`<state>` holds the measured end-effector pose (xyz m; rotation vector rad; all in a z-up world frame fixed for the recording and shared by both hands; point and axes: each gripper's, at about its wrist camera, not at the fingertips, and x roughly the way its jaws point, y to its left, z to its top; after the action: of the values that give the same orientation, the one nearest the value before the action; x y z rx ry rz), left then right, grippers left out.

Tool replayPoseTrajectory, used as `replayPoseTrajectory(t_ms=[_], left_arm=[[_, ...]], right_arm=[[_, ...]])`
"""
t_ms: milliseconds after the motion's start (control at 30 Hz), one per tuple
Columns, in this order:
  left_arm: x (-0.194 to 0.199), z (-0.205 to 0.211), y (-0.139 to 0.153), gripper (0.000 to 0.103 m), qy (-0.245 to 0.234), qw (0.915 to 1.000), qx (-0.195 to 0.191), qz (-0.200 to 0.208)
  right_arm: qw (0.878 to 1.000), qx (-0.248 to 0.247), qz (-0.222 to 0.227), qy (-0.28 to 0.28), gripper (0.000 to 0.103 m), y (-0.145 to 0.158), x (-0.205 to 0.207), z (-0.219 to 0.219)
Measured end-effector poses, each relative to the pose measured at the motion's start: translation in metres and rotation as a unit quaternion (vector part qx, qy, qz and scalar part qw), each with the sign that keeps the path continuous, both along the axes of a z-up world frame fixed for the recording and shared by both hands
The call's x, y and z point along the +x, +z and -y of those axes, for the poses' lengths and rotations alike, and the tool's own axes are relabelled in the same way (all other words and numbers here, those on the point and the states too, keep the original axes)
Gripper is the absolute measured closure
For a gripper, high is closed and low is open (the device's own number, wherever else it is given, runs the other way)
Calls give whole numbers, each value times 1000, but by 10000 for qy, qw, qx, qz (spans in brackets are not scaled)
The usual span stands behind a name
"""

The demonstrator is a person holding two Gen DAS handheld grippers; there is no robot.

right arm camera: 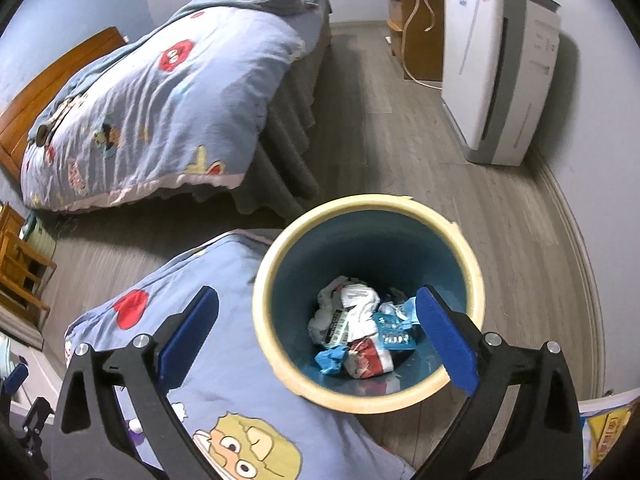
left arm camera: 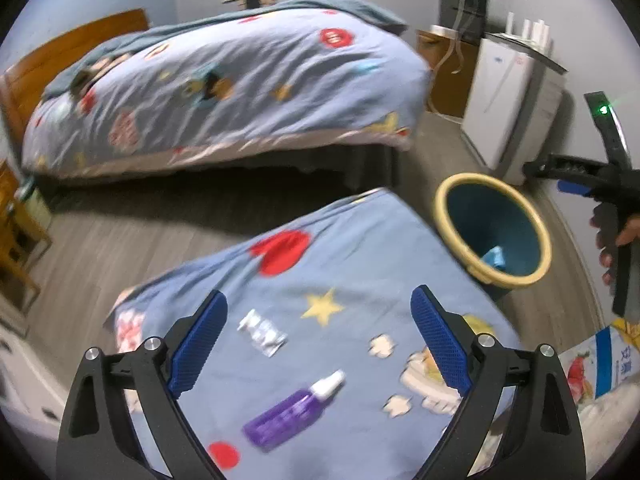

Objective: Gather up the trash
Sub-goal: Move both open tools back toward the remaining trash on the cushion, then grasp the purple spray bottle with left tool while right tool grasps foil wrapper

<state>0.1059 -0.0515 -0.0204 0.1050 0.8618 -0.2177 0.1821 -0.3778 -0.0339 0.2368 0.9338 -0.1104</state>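
Note:
My left gripper stands open above a blue cartoon bedspread, nothing between its fingers. Under it on the spread lie a crumpled white wrapper and a purple bottle with a white cap. Beside the bed corner stands a bin with a cream rim and blue inside. My right gripper hangs open and empty over that bin. Crumpled wrappers, white, blue and red, lie at the bin's bottom. At the right edge of the left wrist view a hand holds the right gripper.
Across a strip of grey wood floor is a second bed with the same blue quilt. A white appliance stands by the right wall, a wooden cabinet behind it. A wooden chair is at the left. A printed bag lies at lower right.

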Motion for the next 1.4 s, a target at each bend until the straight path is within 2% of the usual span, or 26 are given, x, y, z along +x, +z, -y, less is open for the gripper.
replayPoseTrajectory(t_ms=[133,333,433,567,667,733,833,867,900,933,967,1033,1100,1400], left_arm=[[-9,-29,-16,11,256,9996,16,-156],[-14,-61,-41,11,388,9985,51,-370],[-12,-64,-59,11,306,9978,6,-594],[-12,-53,-92,11,-128,9948,180,-998],[-14,-36,-112,18,-623,9899,437,-1196],[-14,-27,-127,28,-856,9844,582,-1424],[-13,-22,-145,40,-973,9783,755,-1664],[-13,-22,-151,42,-1005,9763,841,-1721],[-13,-22,-154,43,-1032,9751,936,-1723],[-13,-22,-156,51,-1052,9741,1002,-1733],[-12,-24,-158,54,-1056,9733,1003,-1776],[-10,-30,-155,63,-1000,9743,858,-1828],[-9,-38,-152,67,-907,9753,769,-1862],[-4,-93,-128,69,-181,9852,221,-1692]], right_arm=[[9996,-71,-26,267,6,1,2,-32],[9970,-126,-15,757,6,1,5,-88],[9954,-80,-63,949,6,-4,7,-112],[9932,-142,-180,1143,6,-13,12,-137],[9914,-258,-239,1264,6,-18,15,-150],[9906,-312,-259,1305,6,-21,16,-155],[9897,-357,-329,1347,6,-27,19,-160],[9894,-370,-348,1361,6,-29,21,-161],[9890,-388,-368,1379,6,-31,22,-163],[9887,-392,-385,1394,6,-33,23,-165],[9883,-386,-412,1415,6,-36,23,-167],[9874,-351,-475,1466,6,-42,26,-174],[9859,-324,-561,1541,6,-49,29,-183],[9716,-299,-869,2179,7,-82,39,-255]])
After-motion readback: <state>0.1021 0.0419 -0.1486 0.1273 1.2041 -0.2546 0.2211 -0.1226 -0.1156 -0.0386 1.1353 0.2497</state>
